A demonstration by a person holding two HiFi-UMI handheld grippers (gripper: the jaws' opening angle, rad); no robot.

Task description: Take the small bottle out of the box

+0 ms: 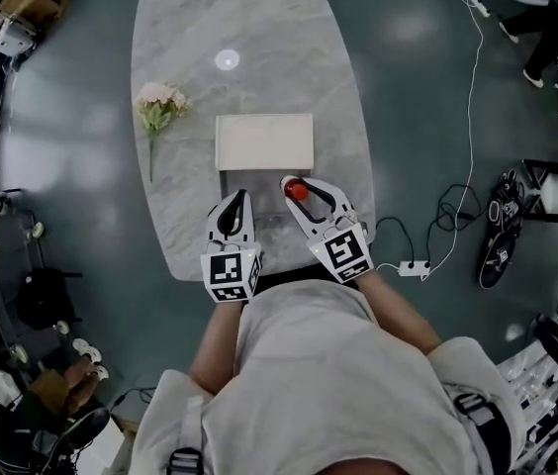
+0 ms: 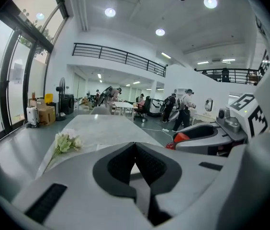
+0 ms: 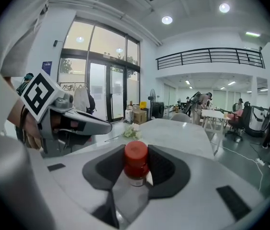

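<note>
Grips small bottle (image 3: 136, 163) in right gripper (image 1: 300, 187) beside white box (image 1: 264, 142); left gripper (image 1: 240, 198) closed, empty; flowers (image 1: 158, 105) lying further left

We wear a pale short-sleeved shirt (image 1: 328, 364); left gripper (image 1: 240, 198) and right gripper (image 1: 299, 185): white, black-padded, with square-marker cubes (image 1: 231, 273).

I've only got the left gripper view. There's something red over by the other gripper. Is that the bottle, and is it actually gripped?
Observer: Yes. In the right gripper view the small bottle, red cap up, stands clamped between the pads of the right gripper.
Operator: And the box? My own jaws hide it.
Observer: The head view shows the white box lying on the marble table, just beyond the right gripper.
</note>
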